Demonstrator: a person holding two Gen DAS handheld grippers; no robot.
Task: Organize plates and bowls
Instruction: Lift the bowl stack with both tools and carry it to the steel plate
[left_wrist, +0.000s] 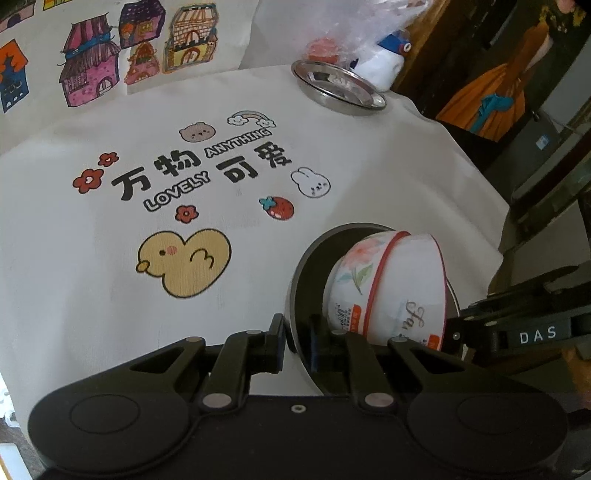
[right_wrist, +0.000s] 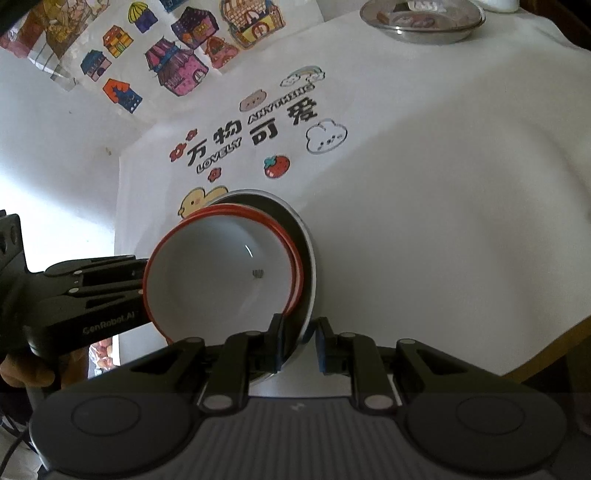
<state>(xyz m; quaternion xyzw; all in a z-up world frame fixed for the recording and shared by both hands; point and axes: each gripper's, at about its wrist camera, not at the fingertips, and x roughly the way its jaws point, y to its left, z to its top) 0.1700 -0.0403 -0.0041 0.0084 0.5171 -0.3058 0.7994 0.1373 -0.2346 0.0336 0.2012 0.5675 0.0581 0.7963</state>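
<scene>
A dark metal plate hangs tilted over the white printed tablecloth. Two nested white bowls with red rims sit in it, mouths turned toward the right wrist camera. The lower bowl carries a flower print. My left gripper is shut on the plate's near rim. In the right wrist view it reaches in from the left, at the bowls' edge. My right gripper is shut on the plate's opposite rim. In the left wrist view its body shows, fingertips hidden behind the bowls.
A shiny steel plate rests at the far end of the table. Behind it lie a clear plastic bag and a white bottle. The table's right edge drops off beside dark furniture. A house-print cloth hangs behind.
</scene>
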